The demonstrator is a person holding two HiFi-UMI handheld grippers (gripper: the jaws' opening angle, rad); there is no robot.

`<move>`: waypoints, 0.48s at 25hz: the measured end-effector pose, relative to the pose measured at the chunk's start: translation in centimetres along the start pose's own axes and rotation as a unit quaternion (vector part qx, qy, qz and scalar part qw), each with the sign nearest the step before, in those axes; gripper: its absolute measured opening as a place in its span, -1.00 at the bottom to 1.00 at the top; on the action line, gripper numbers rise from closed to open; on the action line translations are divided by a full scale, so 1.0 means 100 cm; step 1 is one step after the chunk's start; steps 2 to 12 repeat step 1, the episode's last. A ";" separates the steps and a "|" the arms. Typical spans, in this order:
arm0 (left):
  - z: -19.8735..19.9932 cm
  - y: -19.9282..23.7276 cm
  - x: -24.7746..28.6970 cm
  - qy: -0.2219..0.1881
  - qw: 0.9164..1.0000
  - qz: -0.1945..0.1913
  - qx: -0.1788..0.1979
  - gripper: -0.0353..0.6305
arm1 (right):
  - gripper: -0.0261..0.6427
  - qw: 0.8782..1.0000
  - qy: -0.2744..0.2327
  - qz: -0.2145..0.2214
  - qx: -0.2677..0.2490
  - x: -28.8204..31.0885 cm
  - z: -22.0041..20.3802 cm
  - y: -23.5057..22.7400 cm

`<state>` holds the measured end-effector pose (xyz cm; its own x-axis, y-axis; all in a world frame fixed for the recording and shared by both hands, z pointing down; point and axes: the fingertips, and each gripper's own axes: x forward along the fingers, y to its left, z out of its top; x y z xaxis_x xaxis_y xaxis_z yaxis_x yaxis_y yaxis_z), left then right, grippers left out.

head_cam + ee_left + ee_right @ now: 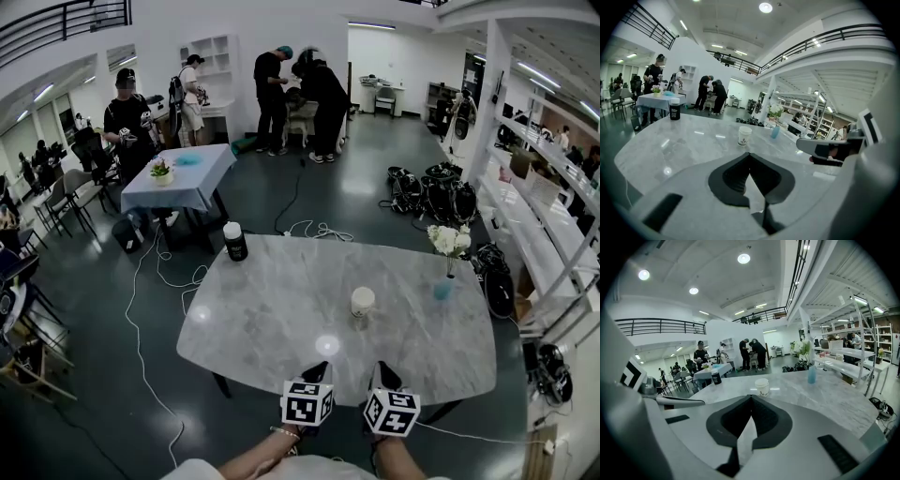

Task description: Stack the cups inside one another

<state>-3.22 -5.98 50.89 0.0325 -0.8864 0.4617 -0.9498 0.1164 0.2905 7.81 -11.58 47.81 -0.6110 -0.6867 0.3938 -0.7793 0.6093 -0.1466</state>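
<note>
A white paper cup (362, 301) stands upright near the middle of the grey marble table (272, 309). It also shows ahead of the jaws in the left gripper view (744, 136) and the right gripper view (762, 386). My left gripper (319, 368) and right gripper (385, 371) hover side by side over the table's near edge, well short of the cup. In each gripper view the jaws meet at the tip with nothing between them: left gripper (749, 154), right gripper (751, 397). Both are shut and empty.
A black container with a white lid (234, 241) stands at the table's far left corner. A blue vase with white flowers (444, 284) is at the right side. Several people, a cloth-covered table (183, 178) and floor cables (319, 228) lie beyond.
</note>
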 end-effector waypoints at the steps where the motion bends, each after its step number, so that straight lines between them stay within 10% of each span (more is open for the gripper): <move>1: -0.001 -0.001 0.000 0.000 1.000 0.000 0.000 -0.91 | -0.90 1.000 0.000 0.000 0.000 -0.001 -0.001 -0.001; 12: -0.001 -0.001 0.000 0.000 1.000 0.000 0.000 -0.91 | -0.90 1.000 0.000 0.000 0.000 -0.001 -0.001 -0.001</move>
